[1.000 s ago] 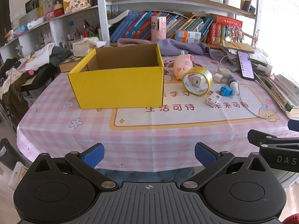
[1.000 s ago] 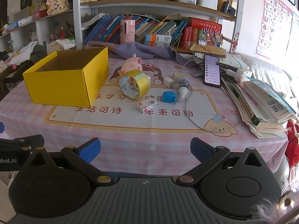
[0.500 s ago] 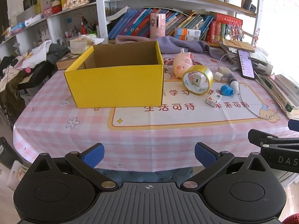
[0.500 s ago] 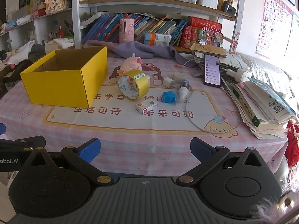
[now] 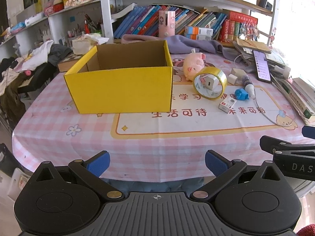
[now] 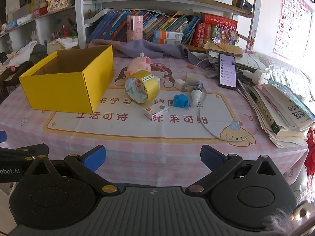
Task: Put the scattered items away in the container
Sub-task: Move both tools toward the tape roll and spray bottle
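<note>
Both spread, each blue-padded tool (image 5: 156, 160) (image 6: 153, 157) faces a square cardboard box (image 5: 120, 86) and glossy tape ring (image 5: 210, 83).

Ahead of the left gripper, the yellow box (image 5: 120, 87) hides its own floor behind its near wall; the white charger (image 5: 210, 82) shows only through the tape roll (image 5: 210, 83).

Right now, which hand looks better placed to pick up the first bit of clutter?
Probably the right. The tape roll, small box and blue lump lie almost straight ahead of the right gripper; the left gripper faces the yellow box. Both jaws are open.
</note>
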Tool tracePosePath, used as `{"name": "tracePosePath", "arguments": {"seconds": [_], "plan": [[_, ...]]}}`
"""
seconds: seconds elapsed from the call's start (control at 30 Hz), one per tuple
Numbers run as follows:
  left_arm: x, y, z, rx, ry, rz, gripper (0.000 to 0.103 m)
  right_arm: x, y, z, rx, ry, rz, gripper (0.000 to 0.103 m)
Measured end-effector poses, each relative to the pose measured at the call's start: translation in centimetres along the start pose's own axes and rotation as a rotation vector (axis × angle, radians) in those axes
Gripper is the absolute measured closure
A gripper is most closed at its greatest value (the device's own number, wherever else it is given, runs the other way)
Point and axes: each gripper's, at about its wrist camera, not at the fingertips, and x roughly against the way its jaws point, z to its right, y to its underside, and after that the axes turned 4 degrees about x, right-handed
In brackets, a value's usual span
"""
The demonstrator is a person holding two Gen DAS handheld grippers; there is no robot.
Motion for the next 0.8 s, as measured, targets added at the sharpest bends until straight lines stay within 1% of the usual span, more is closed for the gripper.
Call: {"name": "tracePosePath", "arguments": {"seconds": [0.23,0.27,0.33,0.43,0.8], "plan": [[-0.6,-0.3,0.6,-0.017,0.012,-0.005,0.0,-0.3,-0.3,0.7,-0.012,0.007,0.009,0.0],[-0.6,-0.4,0.7,-0.021,0.017,0.002,0.0,-0.3,-0.4,0.9,-0.019,0.008,0.019,0.0],[-0.3,-0.6,1.0,-0.029,0.031,0.031,0.0,0.4,-0.6,1.3,-0.029,0.017,0.072,0.0],[-0.2,-1.0,1.5,-0.047,0.03,0.062,0.0,0.9,-1.0,1.6,-0.026,0.029,0.127,0.0],[-1.6,-2.8,2.9,-0.056,0.076,0.096,0.0,-0.7,-1.9,2.5,0.011,0.056,0.112,0.0]]}}
